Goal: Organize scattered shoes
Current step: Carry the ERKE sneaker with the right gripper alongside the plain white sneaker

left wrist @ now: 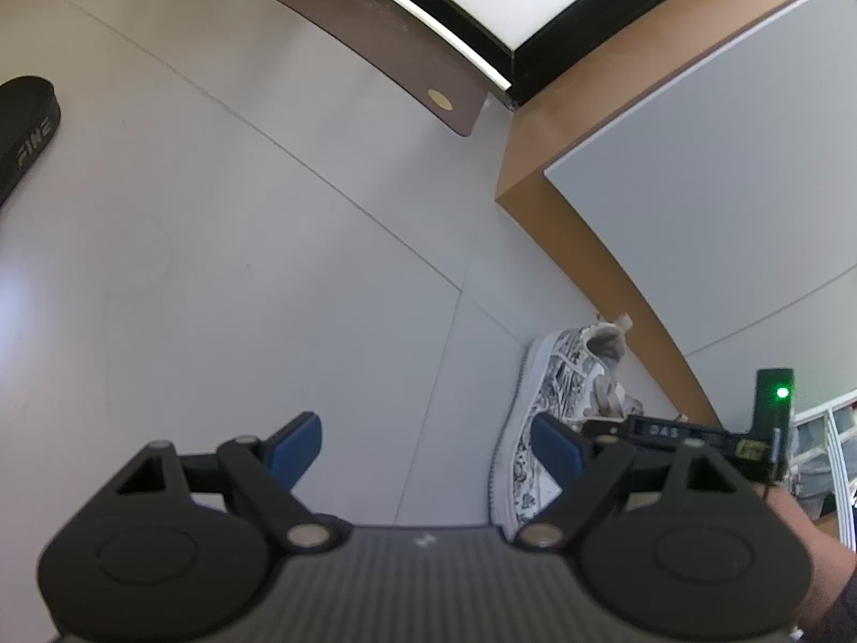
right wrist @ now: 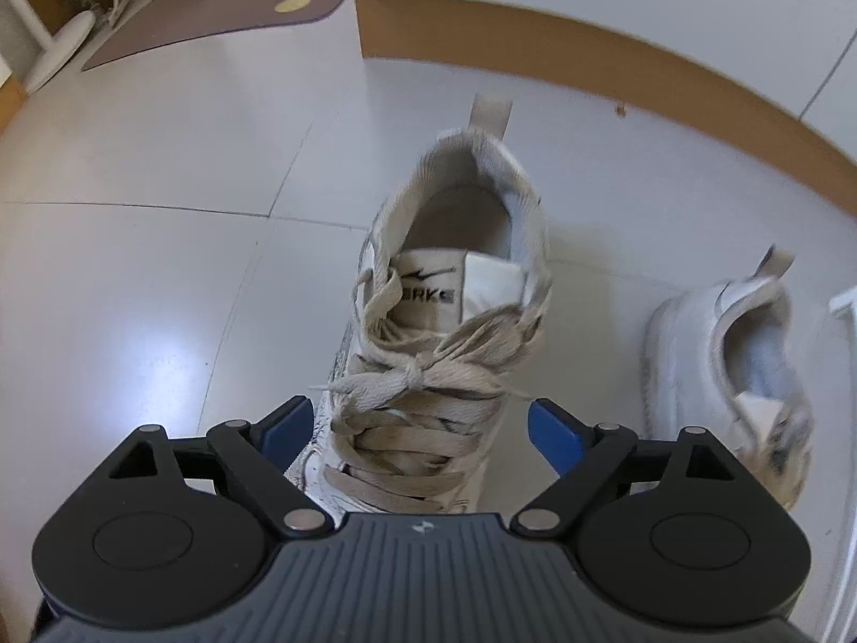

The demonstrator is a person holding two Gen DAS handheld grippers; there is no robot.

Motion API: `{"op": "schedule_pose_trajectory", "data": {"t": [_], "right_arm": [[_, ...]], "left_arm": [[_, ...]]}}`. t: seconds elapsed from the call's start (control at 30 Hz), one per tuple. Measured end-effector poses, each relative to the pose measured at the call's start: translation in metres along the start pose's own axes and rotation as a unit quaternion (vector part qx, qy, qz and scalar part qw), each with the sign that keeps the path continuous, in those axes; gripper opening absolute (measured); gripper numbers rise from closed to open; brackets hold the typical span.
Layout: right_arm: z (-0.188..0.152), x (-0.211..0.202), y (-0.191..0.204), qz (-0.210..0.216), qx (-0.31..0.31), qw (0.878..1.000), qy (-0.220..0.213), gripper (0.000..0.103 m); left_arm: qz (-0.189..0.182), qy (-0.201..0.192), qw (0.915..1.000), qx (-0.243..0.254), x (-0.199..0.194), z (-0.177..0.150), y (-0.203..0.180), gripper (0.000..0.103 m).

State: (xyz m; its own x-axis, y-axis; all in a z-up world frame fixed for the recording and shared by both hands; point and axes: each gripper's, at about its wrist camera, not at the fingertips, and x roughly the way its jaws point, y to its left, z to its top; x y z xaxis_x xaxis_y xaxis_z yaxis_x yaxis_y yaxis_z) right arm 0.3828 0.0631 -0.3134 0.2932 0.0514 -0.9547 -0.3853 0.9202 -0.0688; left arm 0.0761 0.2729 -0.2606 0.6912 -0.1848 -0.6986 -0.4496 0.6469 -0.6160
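Black slipper [left wrist: 24, 134]: far left edge of the left wrist view, lying flat on the floor, pale lettering along its side; well apart from everything else.
Floor [left wrist: 241, 278]: pale grey tiles with thin joint lines; carries all the shoes.
Left gripper [left wrist: 426, 447]: jaws wide apart, blue pads [left wrist: 297, 450] facing each other with only bare tile between them; holds nothing.
Brown mat [left wrist: 375, 37]: flat on the floor in front of a dark-framed glass door, a round gold mark near one corner.
Patterned sneaker [left wrist: 557, 418]: white with black print, beige laces, standing on its sole near the wooden skirting; its toe end is partly hidden behind the left gripper's right-hand finger. Whether the two touch cannot be told.
Skirting [left wrist: 584, 214]: orange-brown band along the foot of the grey wall.
Right gripper [right wrist: 420, 428]: jaws wide apart, one blue pad on each side of the patterned sneaker's [right wrist: 428, 332] laced front; the left pad sits just beside the shoe's side, the right pad stands off from it. Not clamped.
Sneaker opening: empty, only the tongue label and insole show inside.
Second sneaker [right wrist: 728, 369]: right of the first, white, blurred, heel towards the skirting, apart from the first shoe.
Containers: a white edge at the far right of the right wrist view, too cut off to identify.
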Motion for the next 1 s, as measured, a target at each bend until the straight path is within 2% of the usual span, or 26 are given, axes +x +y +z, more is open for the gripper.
{"op": "schedule_pose_trajectory", "data": {"t": [0.07, 0.1, 0.33, 0.53, 0.73, 1.0], "right_arm": [[-0.004, 0.007, 0.001, -0.001, 0.005, 1.0, 0.011, 0.09], [-0.006, 0.011, 0.002, -0.001, 0.008, 1.0, 0.02, 0.082], [-0.011, 0.009, -0.003, 0.002, 0.021, 0.999, 0.029, 0.077], [-0.015, 0.006, -0.002, -0.013, 0.023, 0.999, 0.035, 0.074], [-0.02, 0.001, -0.001, -0.03, 0.05, 0.998, 0.036, 0.073], [-0.028, -0.003, 0.001, -0.059, 0.041, 0.996, 0.048, 0.071]], "left_arm": [[0.004, 0.001, 1.0, -0.001, -0.003, 0.0, 0.003, 0.087], [0.004, 0.001, 1.0, -0.002, -0.004, -0.001, 0.004, 0.087], [0.0, 0.006, 1.0, 0.002, -0.008, -0.003, 0.005, 0.087], [-0.002, -0.003, 1.0, -0.003, -0.01, -0.001, 0.005, 0.087], [-0.001, -0.002, 1.0, -0.007, -0.006, 0.002, 0.006, 0.087], [-0.004, -0.009, 0.9999, -0.009, 0.001, 0.007, 0.002, 0.087]]}}
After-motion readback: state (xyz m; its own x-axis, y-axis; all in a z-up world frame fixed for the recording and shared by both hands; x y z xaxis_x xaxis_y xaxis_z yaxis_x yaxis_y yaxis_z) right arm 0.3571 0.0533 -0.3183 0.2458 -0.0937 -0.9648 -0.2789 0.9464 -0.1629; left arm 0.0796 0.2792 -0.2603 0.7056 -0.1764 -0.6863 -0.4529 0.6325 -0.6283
